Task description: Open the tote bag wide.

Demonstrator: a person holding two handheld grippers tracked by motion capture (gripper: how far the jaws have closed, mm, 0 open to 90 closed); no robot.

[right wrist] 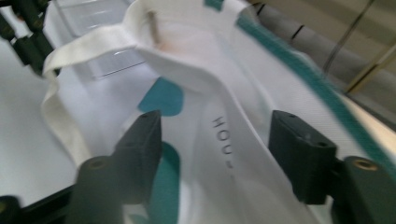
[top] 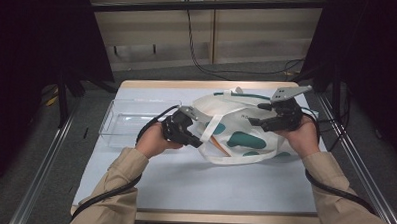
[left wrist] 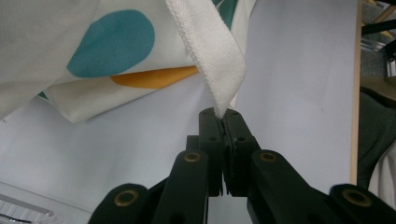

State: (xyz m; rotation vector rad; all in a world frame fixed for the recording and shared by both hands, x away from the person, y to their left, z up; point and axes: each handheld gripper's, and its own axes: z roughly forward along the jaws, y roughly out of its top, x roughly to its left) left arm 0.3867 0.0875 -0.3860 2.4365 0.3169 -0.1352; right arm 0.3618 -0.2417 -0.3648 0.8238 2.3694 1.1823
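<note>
A white cloth bag point(top: 241, 131) with teal patches and a teal rim lies on the table's right half. My left gripper point(top: 200, 141) is at its left side, shut on the bag's white handle strap point(left wrist: 212, 56), which is pinched between the jaw tips point(left wrist: 223, 116). An orange patch point(left wrist: 154, 77) shows under the bag's fold. My right gripper point(top: 256, 116) reaches over the bag's far right rim and stands open. In the right gripper view the white band with dark lettering point(right wrist: 224, 135) runs between the spread jaws point(right wrist: 217, 121) without being pressed. The left gripper point(right wrist: 28, 42) holds the strap's far end there.
A clear plastic box point(top: 131, 120) stands on the pale table point(top: 184, 181) left of the bag, just behind my left hand. Cables trail from both grippers along the sleeves. Dark stands and rails flank the table.
</note>
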